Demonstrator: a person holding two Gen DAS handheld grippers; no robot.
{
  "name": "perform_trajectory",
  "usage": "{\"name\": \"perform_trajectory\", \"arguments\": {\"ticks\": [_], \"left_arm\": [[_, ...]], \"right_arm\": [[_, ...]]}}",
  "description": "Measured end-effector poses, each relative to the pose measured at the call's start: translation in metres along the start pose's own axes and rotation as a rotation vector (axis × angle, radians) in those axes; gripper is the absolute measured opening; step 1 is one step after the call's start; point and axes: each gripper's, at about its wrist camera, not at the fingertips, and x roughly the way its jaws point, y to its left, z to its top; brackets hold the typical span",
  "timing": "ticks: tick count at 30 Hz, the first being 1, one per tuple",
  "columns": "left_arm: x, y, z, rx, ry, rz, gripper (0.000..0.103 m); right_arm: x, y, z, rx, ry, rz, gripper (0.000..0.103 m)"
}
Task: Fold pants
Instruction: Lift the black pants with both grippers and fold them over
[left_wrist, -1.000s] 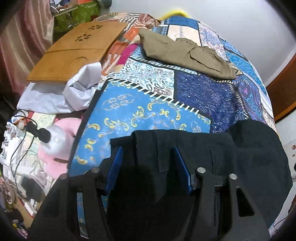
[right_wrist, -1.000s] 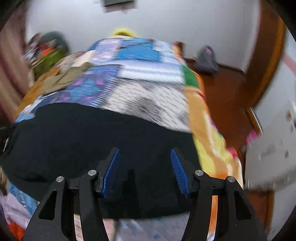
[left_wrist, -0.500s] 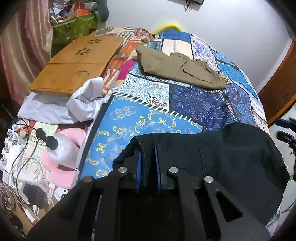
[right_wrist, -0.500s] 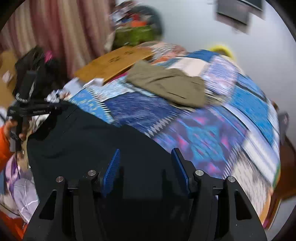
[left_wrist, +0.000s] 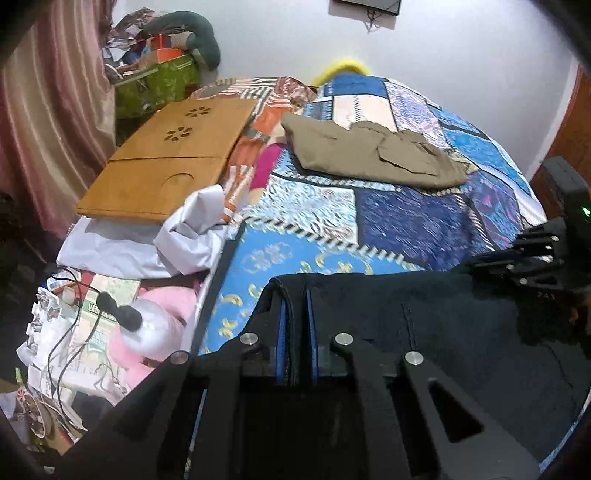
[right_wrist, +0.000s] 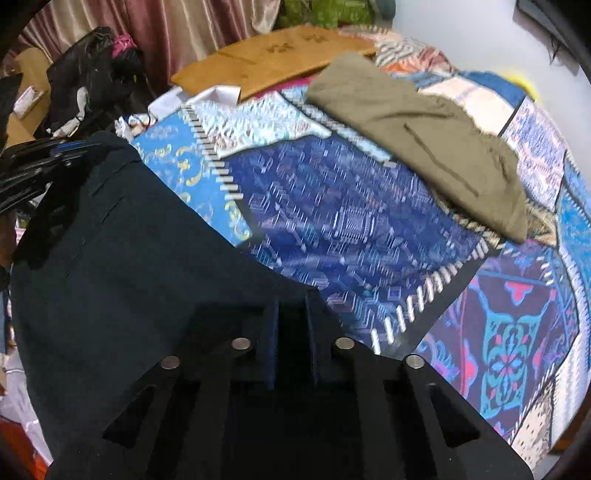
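Observation:
Black pants (left_wrist: 436, 332) lie across the near edge of the patchwork bedspread (left_wrist: 406, 221). My left gripper (left_wrist: 295, 306) is shut on the left end of their upper edge, with the cloth pinched between its blue pads. My right gripper (right_wrist: 291, 314) is shut on the black pants (right_wrist: 122, 266) at the other end of that edge. The right gripper (left_wrist: 532, 258) shows at the right of the left wrist view. At the left edge of the right wrist view the left gripper (right_wrist: 70, 153) grips the far corner.
Folded olive-brown pants (left_wrist: 369, 151) lie farther back on the bed. A wooden lap desk (left_wrist: 173, 162) and a white cloth (left_wrist: 192, 232) sit at the bed's left side. Clutter, cables and a pink plush (left_wrist: 155, 332) lie on the floor to the left.
Both grippers went from open to shut on the black pants' edge, the left first. The right gripper swept across the bed from its right side and rolled.

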Motion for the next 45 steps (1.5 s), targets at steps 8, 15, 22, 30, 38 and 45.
{"name": "perform_trajectory", "arguments": {"ticks": [8, 15, 22, 30, 38, 45], "left_arm": [[0.031, 0.017, 0.042, 0.041, 0.036, 0.071, 0.011], [0.012, 0.022, 0.043, 0.094, 0.024, 0.146, 0.024], [-0.028, 0.022, 0.024, 0.03, 0.019, 0.043, 0.025], [-0.062, -0.012, -0.027, 0.057, 0.01, 0.001, 0.043], [-0.062, 0.035, -0.068, -0.158, 0.082, 0.034, 0.055], [-0.06, 0.032, -0.076, -0.19, 0.103, 0.001, 0.056]], "right_arm": [[0.008, -0.008, 0.043, 0.004, -0.062, -0.105, 0.009], [-0.029, -0.027, 0.034, 0.097, -0.093, -0.11, 0.026], [-0.116, -0.037, -0.044, 0.168, -0.175, -0.19, 0.039], [-0.192, -0.054, -0.176, 0.39, -0.193, -0.339, 0.048], [-0.221, -0.062, -0.284, 0.659, -0.22, -0.448, 0.053], [-0.218, -0.073, -0.342, 0.854, -0.218, -0.48, 0.054]]}}
